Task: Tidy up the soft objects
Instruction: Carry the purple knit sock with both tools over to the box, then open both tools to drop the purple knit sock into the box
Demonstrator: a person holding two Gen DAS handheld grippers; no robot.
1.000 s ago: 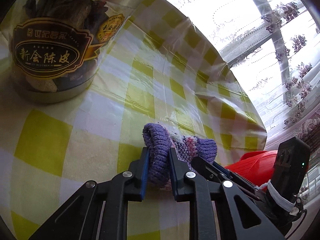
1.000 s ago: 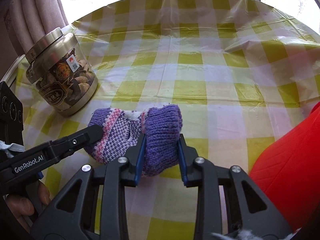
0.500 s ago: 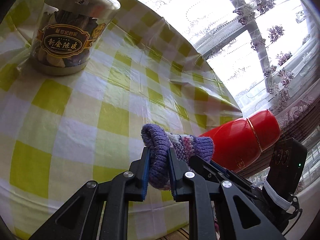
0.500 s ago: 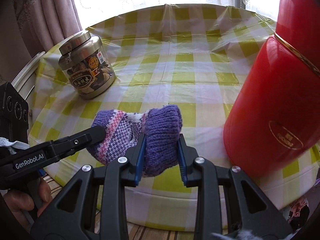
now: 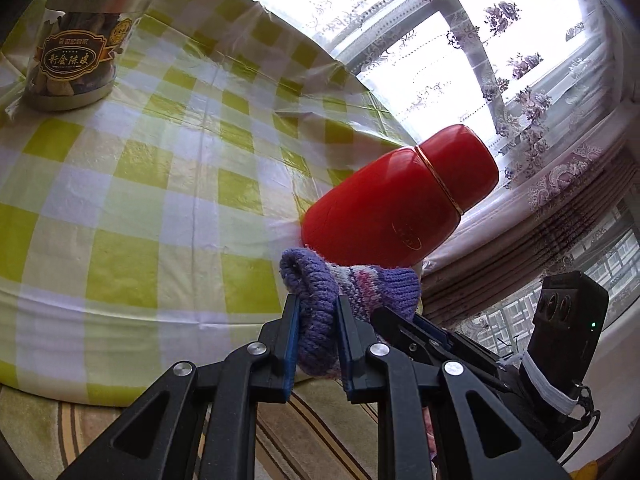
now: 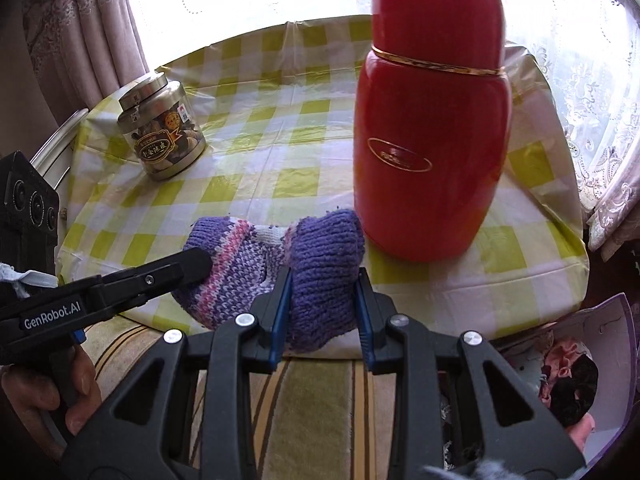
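Sock (image 6: 276,268) is clamped at both ends by left gripper (image 5: 318,336) and right gripper (image 6: 322,312), held over tabletop's (image 6: 400,292) near edge beside flask (image 6: 432,128); carry step underway, next likely lowering into bag (image 6: 568,384).

Backlit daylight, blown-out window (image 5: 400,20) (lace curtains glowing), fisheye-bent edges

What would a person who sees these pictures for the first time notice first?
Probably the tall glossy red flask, upright on the yellow-checked tablecloth near the table's front edge. Just before it, the left gripper and the right gripper each clamp one end of a purple knitted sock, holding it at the edge.
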